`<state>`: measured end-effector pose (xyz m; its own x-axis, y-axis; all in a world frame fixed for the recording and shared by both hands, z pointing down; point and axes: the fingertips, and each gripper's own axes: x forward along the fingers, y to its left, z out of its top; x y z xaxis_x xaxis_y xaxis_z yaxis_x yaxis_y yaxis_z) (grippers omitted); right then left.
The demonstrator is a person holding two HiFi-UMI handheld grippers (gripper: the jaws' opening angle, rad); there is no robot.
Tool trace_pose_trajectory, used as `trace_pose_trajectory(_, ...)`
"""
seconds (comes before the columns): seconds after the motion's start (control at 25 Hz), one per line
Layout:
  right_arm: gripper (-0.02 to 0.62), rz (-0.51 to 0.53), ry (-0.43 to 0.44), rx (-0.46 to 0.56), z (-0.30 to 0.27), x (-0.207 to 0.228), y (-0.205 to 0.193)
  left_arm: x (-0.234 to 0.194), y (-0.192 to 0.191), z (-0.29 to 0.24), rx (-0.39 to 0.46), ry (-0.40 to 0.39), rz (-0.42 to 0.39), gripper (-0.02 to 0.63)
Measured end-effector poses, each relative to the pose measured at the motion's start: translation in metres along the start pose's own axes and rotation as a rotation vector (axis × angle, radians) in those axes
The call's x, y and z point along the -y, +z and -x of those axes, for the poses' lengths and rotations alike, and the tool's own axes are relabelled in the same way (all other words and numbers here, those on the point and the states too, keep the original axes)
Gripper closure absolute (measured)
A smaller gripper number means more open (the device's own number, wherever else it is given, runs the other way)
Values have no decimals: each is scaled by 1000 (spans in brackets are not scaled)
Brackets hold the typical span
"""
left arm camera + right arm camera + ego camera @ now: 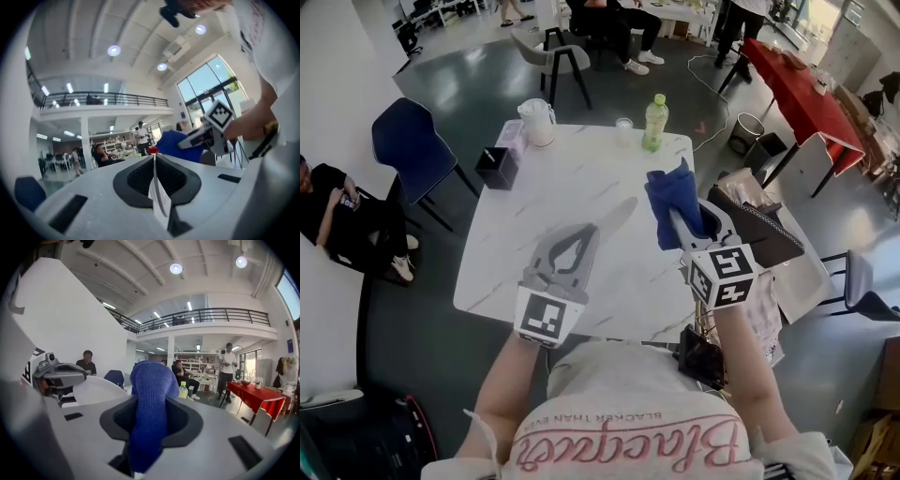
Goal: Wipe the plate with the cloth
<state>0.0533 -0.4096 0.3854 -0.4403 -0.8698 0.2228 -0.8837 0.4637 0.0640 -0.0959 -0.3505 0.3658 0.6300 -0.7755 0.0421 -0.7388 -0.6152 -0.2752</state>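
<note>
In the head view my left gripper [583, 236] is shut on a white plate [616, 217], which it holds up over the marble table [506, 253] with the plate nearly edge-on. In the left gripper view the plate's thin rim [159, 197] runs between the closed jaws of the left gripper [154, 158]. To its right, my right gripper [680, 225] is shut on a blue cloth [673, 195], held in the air close beside the plate. In the right gripper view the cloth [150, 404] fills the jaws, and the plate [96, 390] and left gripper [77, 376] show at the left.
At the table's far edge stand a green bottle [654, 122], a small glass [624, 129], a white jug [537, 122] and a black box [497, 169]. A blue chair [411, 145] stands at the left. An open bag [759, 225] sits right of the table.
</note>
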Motion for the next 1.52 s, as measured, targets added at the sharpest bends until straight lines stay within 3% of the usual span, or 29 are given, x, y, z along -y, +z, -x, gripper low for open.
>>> trace_pose_trajectory(0.16,479,43,78,40,9,-15,24,23,-2,-4,-31,-63,-421,591)
trace_pose_trajectory(0.24,479,66,129,55,11,-26,34,32,-6,-5,-29,-100,-579,591)
trace_pose_trajectory(0.36,479,110,218,71,13,-44,49,42,-11,-5,-14,-145,-741,591)
trace_pose_trajectory(0.48,479,187,330,75,17,-65,60,48,-13,-3,6,-172,-846,591)
trace_pose_trajectory(0.68,479,331,494,23,15,-97,54,56,-16,0,31,-219,-963,591)
trace_pose_trajectory(0.8,479,425,535,-33,5,-103,42,60,-17,1,40,-242,-997,590)
trace_pose_trajectory(1.2,479,594,526,-272,-44,-66,-10,69,-18,3,47,-290,-1081,590)
trace_pose_trajectory(1.36,479,579,491,-337,-53,-51,-29,71,-21,5,36,-299,-1095,589)
trace_pose_trajectory(1.52,479,508,485,-296,-49,-44,-18,68,-25,5,23,-299,-1107,589)
